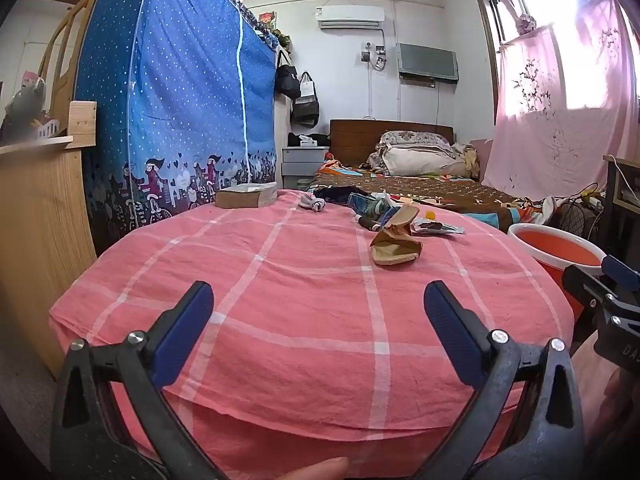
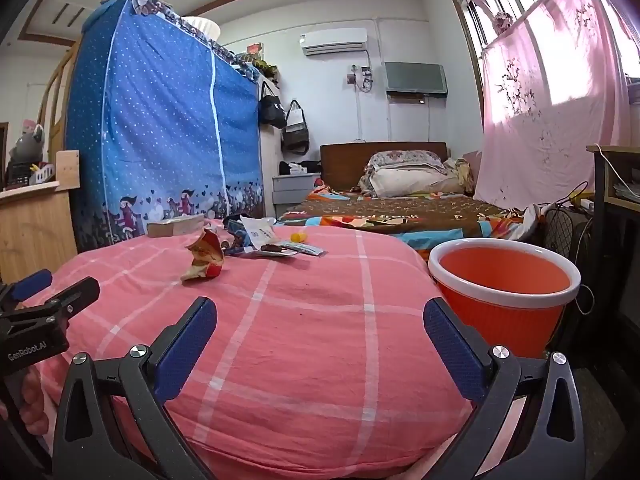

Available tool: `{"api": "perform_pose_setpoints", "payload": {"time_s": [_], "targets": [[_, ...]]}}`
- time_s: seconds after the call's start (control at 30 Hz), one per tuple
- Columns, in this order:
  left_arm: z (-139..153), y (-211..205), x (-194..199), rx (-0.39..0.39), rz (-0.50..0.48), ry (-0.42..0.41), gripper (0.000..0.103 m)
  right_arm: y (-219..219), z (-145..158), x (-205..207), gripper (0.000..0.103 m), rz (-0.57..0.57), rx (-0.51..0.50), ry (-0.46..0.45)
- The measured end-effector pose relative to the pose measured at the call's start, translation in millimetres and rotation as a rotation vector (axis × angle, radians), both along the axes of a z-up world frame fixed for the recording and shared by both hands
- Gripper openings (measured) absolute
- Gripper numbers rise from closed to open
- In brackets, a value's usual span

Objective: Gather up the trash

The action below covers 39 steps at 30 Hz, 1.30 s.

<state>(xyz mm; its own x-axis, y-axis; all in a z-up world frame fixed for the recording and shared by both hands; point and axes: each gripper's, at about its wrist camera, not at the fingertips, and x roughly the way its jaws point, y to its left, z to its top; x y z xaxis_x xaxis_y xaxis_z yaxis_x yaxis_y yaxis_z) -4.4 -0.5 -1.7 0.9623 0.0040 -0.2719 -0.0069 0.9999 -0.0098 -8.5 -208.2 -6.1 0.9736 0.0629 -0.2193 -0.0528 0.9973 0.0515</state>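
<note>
A pink checked cloth (image 1: 280, 280) (image 2: 300, 320) covers a raised surface in front of me. At its far side lies a crumpled brown paper wrapper (image 1: 396, 240) (image 2: 206, 258), with several flat wrappers (image 1: 436, 227) (image 2: 280, 248) and a small yellow piece (image 2: 299, 237) just behind it. An orange bin with a white rim (image 1: 556, 248) (image 2: 504, 292) stands by the cloth's right edge. My left gripper (image 1: 318, 308) hovers open over the cloth's near part, nothing between its fingers. My right gripper (image 2: 320, 324) is open too, empty, with the bin just beyond its right finger.
A brown book-like box (image 1: 246, 198) (image 2: 176, 226) sits at the cloth's far left. A blue fabric wardrobe (image 1: 180, 92) and a wooden shelf (image 1: 40, 208) stand to the left. A bed (image 1: 408, 184) lies behind, a dark desk (image 2: 616, 208) to the right.
</note>
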Motion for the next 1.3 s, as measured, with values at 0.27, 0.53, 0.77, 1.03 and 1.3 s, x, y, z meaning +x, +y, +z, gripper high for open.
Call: {"api": "perform_pose_setpoints", "payload": {"time_s": [0.27,0.53,0.77,1.03,1.3], "targets": [[1.8,2.4,2.7,0.001,0.003,-0.003,0.103,0.4,1.0,-0.5,0.103,-0.001,-0.001,0.0],[3.4,2.5,1.7,0.002,0.001,-0.007,0.103,0.7,1.2,-0.3,0.103,-0.001,-0.003,0.003],[3.2,2.5,1.5,0.003,0.001,-0.009,0.103,1.7,1.7,-0.2,0.103,-0.001,-0.004,0.005],[3.3,2.8,1.6,0.003,0.001,-0.009,0.103,2.0,1.7,0.2,0.103,-0.001,-0.004,0.006],[3.1,2.9,1.4,0.002,0.001,-0.009,0.103,2.0,1.7,0.2,0.103,-0.001,-0.005,0.006]]}}
